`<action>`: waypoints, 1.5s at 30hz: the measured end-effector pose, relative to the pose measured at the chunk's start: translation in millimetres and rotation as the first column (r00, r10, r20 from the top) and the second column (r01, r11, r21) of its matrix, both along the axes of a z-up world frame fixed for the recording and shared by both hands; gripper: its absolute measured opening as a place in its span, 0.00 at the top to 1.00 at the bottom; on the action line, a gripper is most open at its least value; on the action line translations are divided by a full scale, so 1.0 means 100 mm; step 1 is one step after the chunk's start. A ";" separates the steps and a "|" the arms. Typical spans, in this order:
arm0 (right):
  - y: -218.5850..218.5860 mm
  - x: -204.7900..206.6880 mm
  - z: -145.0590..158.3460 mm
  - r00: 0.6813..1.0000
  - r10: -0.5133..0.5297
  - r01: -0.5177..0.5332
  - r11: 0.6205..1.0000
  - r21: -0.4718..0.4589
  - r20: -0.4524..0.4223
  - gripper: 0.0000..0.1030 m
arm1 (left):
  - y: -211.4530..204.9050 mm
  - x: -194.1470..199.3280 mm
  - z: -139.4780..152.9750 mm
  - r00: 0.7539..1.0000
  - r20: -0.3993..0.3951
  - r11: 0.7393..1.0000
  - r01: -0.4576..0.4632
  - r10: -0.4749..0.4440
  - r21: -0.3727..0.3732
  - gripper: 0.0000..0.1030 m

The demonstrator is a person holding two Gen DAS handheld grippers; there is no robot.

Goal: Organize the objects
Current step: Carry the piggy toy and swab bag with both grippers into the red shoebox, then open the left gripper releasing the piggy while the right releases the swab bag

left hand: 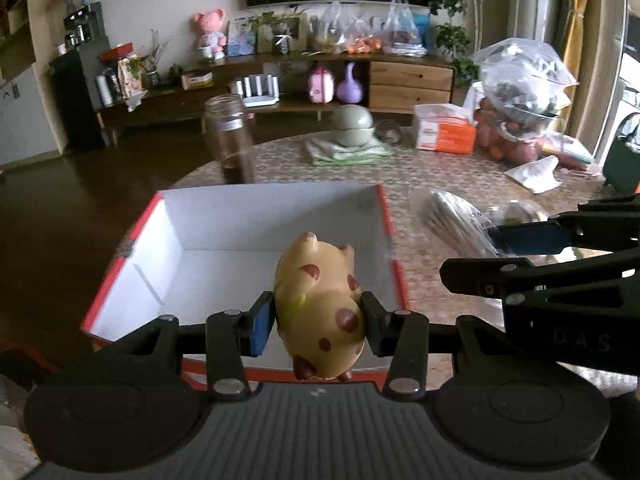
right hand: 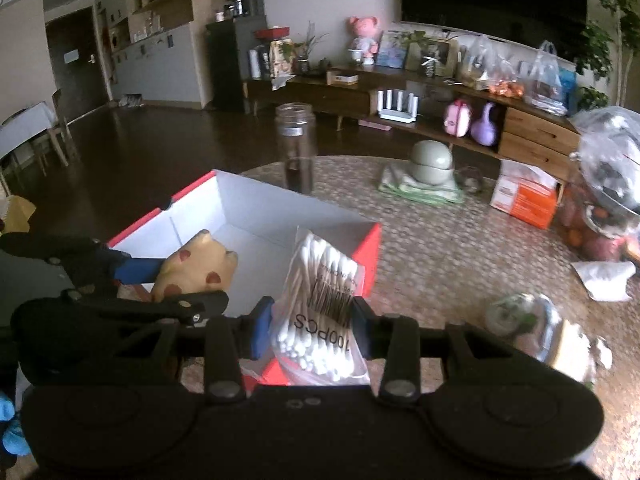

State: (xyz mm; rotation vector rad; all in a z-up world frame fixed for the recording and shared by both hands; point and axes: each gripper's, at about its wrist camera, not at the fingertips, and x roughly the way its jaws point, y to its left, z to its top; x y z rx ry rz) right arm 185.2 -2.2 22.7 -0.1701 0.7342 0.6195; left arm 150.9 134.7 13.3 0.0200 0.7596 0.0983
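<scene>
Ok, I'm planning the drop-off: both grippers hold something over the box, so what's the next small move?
Probably lower both a little, then release. The left gripper grips the spotted toy above the red box, whose white floor is bare; the right gripper holds the cotton swab bag over its near corner.

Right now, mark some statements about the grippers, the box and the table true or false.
1. The left gripper holds a spotted toy. True.
2. The right gripper is empty. False: it grips a bag of cotton swabs.
3. The box has things inside it. False: its white floor is bare; both things hang above it.
4. A jar stands on the table beyond the box. True.
5. The box is blue outside. False: red.
</scene>
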 end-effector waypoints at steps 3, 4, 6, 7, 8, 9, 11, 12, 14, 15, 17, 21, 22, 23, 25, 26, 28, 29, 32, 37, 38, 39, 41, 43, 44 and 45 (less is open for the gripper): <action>0.19 0.05 -0.02 1.000 0.014 -0.014 1.000 -0.013 0.001 0.60 | 0.18 0.03 0.01 1.000 0.000 0.999 -0.015 0.015 0.048 0.56; 0.26 0.07 -0.04 1.000 0.020 -0.020 1.000 -0.018 0.000 0.60 | 0.25 0.05 0.00 1.000 -0.005 0.998 -0.023 0.023 0.058 0.56; 0.37 0.11 -0.07 1.000 0.028 -0.028 0.999 -0.033 -0.003 0.60 | 0.39 0.10 -0.01 0.999 -0.017 0.997 -0.037 0.038 0.071 0.56; 0.42 0.13 -0.09 0.999 0.032 -0.032 0.999 -0.041 -0.004 0.60 | 0.46 0.13 -0.02 0.999 -0.023 0.996 -0.041 0.043 0.077 0.56; 0.46 0.16 -0.11 0.999 0.036 -0.036 0.998 -0.049 -0.005 0.60 | 0.53 0.18 -0.04 0.998 -0.031 0.995 -0.044 0.046 0.086 0.56; 0.52 0.19 -0.14 0.999 0.039 -0.039 0.997 -0.062 -0.004 0.60 | 0.59 0.22 -0.05 0.998 -0.037 0.994 -0.044 0.048 0.099 0.56; 0.63 0.23 -0.20 0.999 0.047 -0.047 0.995 -0.087 -0.002 0.60 | 0.69 0.33 -0.10 0.997 -0.051 0.990 -0.046 0.053 0.132 0.56; 0.68 0.26 -0.23 0.999 0.051 -0.051 0.994 -0.097 -0.001 0.60 | 0.74 0.39 -0.13 0.997 -0.062 0.988 -0.041 0.051 0.146 0.56; 0.77 0.30 -0.28 0.998 0.059 -0.059 0.991 -0.116 -0.005 0.60 | 0.83 0.51 -0.20 0.995 -0.087 0.985 -0.036 0.051 0.168 0.56; 0.81 0.33 -0.32 0.998 0.064 -0.064 0.990 -0.123 -0.011 0.60 | 0.86 0.56 -0.24 0.994 -0.100 0.984 -0.031 0.049 0.173 0.56; 0.88 0.37 -0.40 0.997 0.072 -0.075 0.988 -0.135 -0.026 0.60 | 0.94 0.69 -0.32 0.989 -0.135 0.986 -0.029 0.052 0.163 0.56; 1.02 0.44 -0.54 0.995 0.085 -0.092 0.981 -0.173 -0.050 0.60 | 1.08 0.86 -0.48 0.981 -0.188 0.990 -0.023 0.050 0.143 0.56; 1.05 0.47 -0.58 0.994 0.085 -0.095 0.979 -0.178 -0.062 0.60 | 1.10 0.91 -0.53 0.978 -0.202 0.990 -0.020 0.048 0.142 0.56; 1.08 0.51 -0.61 0.994 0.084 -0.096 0.978 -0.183 -0.072 0.60 | 1.11 0.96 -0.57 0.975 -0.217 0.989 -0.014 0.046 0.148 0.56; 1.12 0.56 -0.70 0.992 0.083 -0.099 0.976 -0.195 -0.090 0.60 | 1.13 1.02 -0.64 0.971 -0.236 0.988 -0.003 0.039 0.153 0.56; 1.14 0.59 -0.74 0.991 0.086 -0.105 0.974 -0.200 -0.103 0.60 | 1.13 1.06 -0.67 0.968 -0.249 0.988 0.007 0.032 0.154 0.55; 1.17 0.63 -0.81 0.989 0.088 -0.112 0.971 -0.210 -0.122 0.60 | 1.13 1.13 -0.74 0.960 -0.278 0.987 0.024 0.021 0.156 0.55; 1.18 0.64 -0.85 0.987 0.087 -0.115 0.970 -0.216 -0.131 0.60 | 1.14 1.15 -0.76 0.956 -0.294 0.988 0.031 0.015 0.153 0.55; 1.21 0.68 -0.93 0.980 0.086 -0.125 0.968 -0.220 -0.178 0.60 | 1.19 1.24 -0.85 0.937 -0.349 0.992 0.025 0.019 0.121 0.55; 1.24 0.71 -1.04 0.974 0.081 -0.135 0.958 -0.253 -0.210 0.60 | 1.25 1.34 -1.01 0.905 -0.424 0.994 0.011 0.037 0.109 0.55; 1.25 0.70 -1.05 0.974 0.089 -0.143 0.956 -0.257 -0.211 0.60 | 1.25 1.35 -1.04 0.901 -0.433 0.994 0.010 0.038 0.109 0.55; 1.26 0.69 -1.05 0.972 0.088 -0.144 0.956 -0.257 -0.217 0.60 | 1.25 1.35 -1.05 0.897 -0.440 0.994 0.013 0.037 0.110 0.55; 1.26 0.69 -1.05 0.970 0.089 -0.147 0.955 -0.257 -0.224 0.59 | 1.23 1.34 -1.07 0.894 -0.447 0.993 0.026 0.029 0.118 0.55; 1.26 0.69 -1.06 0.968 0.093 -0.154 0.954 -0.257 -0.234 0.58 | 1.20 1.33 -1.08 0.888 -0.460 0.991 0.045 0.018 0.125 0.55; 1.26 0.69 -1.06 0.967 0.095 -0.157 0.954 -0.255 -0.238 0.57 | 1.20 1.32 -1.09 0.883 -0.469 0.990 0.053 0.013 0.128 0.54; 1.26 0.70 -1.05 0.965 0.098 -0.160 0.954 -0.252 -0.242 0.55 | 1.19 1.32 -1.10 0.880 -0.476 0.989 0.058 0.012 0.133 0.54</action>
